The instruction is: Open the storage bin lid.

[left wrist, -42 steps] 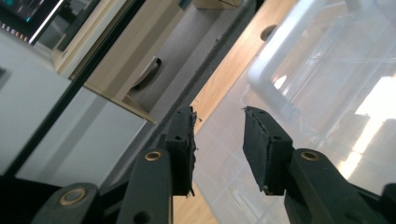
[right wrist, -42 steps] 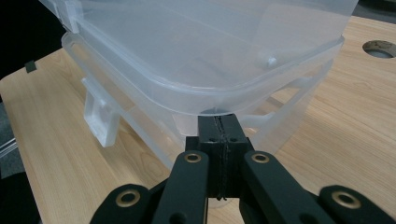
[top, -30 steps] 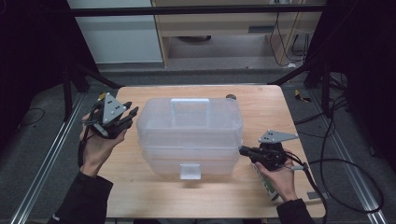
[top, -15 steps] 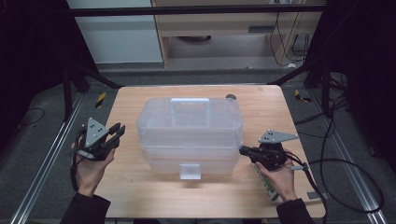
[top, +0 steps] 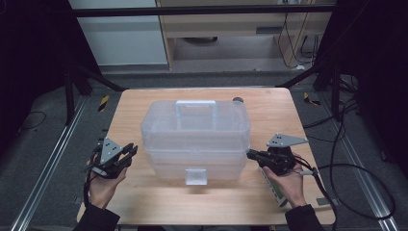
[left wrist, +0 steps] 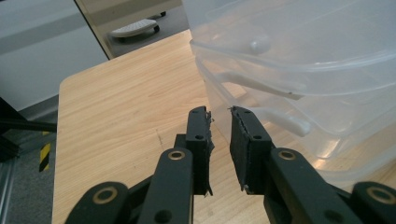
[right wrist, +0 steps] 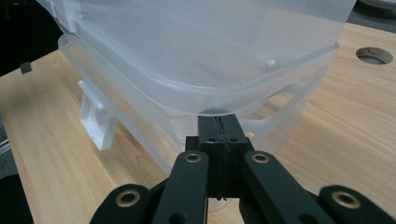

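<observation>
My box (top: 195,139) is clear, frosted plastic with a paler white handle (top: 195,107) and latch (top: 196,176), sitting on a light wood-grain worktop (top: 269,108), while my fingers (left wrist: 198,140) are black with brass-coloured rivets, under grey plates (top: 286,140).

One clear plastic storage box (top: 195,139), one wooden table (top: 130,110), two handheld tools, left tool (top: 126,155), right tool (top: 251,155)

grey floor (top: 43,139), wood cabinet (top: 231,29) behind
</observation>
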Demonstrator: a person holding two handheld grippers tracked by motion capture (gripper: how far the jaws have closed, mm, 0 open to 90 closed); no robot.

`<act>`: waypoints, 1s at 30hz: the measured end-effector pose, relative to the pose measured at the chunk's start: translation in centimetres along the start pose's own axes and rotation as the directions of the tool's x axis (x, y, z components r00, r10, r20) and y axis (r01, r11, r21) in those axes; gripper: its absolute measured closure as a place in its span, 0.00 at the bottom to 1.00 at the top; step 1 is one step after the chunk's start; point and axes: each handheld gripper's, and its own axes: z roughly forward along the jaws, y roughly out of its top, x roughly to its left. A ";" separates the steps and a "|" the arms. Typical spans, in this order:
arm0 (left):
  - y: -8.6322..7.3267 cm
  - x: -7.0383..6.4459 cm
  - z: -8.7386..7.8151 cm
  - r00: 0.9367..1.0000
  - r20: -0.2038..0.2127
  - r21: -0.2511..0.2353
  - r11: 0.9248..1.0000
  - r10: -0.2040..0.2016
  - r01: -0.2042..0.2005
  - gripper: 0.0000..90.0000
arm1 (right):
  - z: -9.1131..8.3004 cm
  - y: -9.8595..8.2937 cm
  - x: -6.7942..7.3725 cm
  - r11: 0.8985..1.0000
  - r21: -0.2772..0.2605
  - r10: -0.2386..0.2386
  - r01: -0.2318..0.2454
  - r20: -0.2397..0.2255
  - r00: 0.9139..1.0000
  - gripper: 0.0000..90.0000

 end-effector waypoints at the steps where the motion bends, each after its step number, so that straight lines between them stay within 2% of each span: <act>1: 0.0 -0.1 0.0 1.000 0.005 0.002 1.000 0.003 -0.003 0.85 | 0.0 0.0 0.0 1.000 -0.002 -0.001 0.001 0.004 1.000 1.00; 6: 0.1 -0.7 0.4 1.000 0.026 0.005 1.000 0.009 -0.009 0.85 | 0.0 0.1 0.0 1.000 -0.003 -0.001 0.001 0.009 1.000 1.00; 15: 0.6 -1.7 0.7 0.997 0.074 0.001 1.000 0.021 -0.022 0.95 | 0.0 0.2 0.0 1.000 -0.002 0.003 -0.003 0.013 1.000 1.00; 24: 1.1 -2.1 0.6 0.996 0.082 -0.024 0.999 0.028 -0.026 0.98 | 0.0 0.4 0.0 1.000 -0.009 -0.003 0.003 0.024 1.000 1.00; 30: 1.4 -2.0 0.6 0.996 0.080 -0.028 0.999 0.026 -0.024 0.98 | -0.1 0.6 -0.2 1.000 -0.023 0.011 -0.010 0.018 1.000 1.00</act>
